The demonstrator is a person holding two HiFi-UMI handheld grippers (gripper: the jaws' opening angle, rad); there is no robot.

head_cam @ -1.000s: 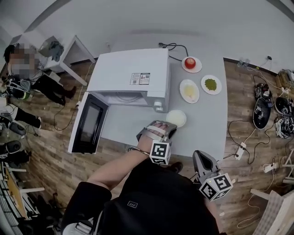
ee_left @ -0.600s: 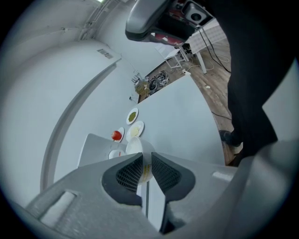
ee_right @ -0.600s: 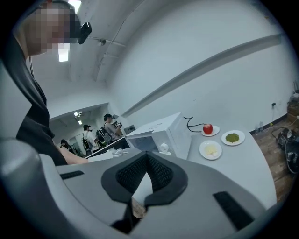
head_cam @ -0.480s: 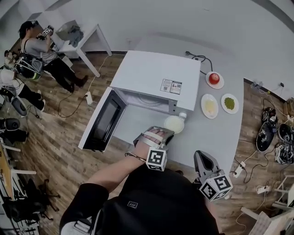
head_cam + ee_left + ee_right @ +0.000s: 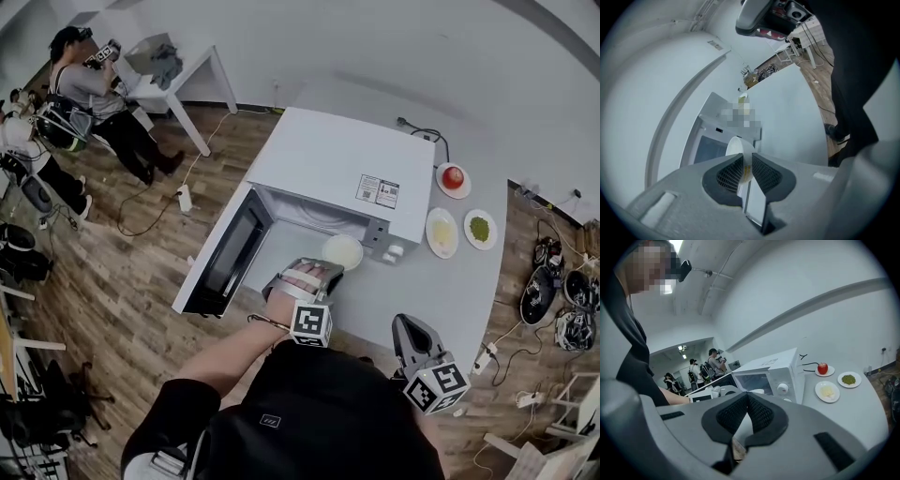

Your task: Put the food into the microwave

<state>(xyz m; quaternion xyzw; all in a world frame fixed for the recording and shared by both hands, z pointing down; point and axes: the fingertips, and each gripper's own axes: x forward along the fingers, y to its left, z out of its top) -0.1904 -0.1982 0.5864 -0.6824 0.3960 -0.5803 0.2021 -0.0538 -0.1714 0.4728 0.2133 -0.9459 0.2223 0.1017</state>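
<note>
My left gripper (image 5: 327,272) is shut on the near rim of a white plate of pale food (image 5: 342,250). It holds the plate just in front of the open mouth of the white microwave (image 5: 337,164). In the left gripper view the rim of the plate (image 5: 736,147) is pinched between the pads of the left gripper (image 5: 746,168), with the microwave cavity (image 5: 710,140) behind. The microwave door (image 5: 225,258) hangs open to the left. My right gripper (image 5: 406,323) is near my body, over the table's front edge. Its pads meet with nothing between them (image 5: 746,404).
On the grey table (image 5: 441,291), right of the microwave, stand a plate with a red apple (image 5: 453,178), a plate of yellowish food (image 5: 442,232) and a plate of green food (image 5: 480,228). People stand by a small white table (image 5: 178,66) at the far left. Cables lie on the floor at the right.
My left gripper has carried the plate leftward, from beside the control panel to the front of the open cavity. My right gripper has shifted a little along with my body.
</note>
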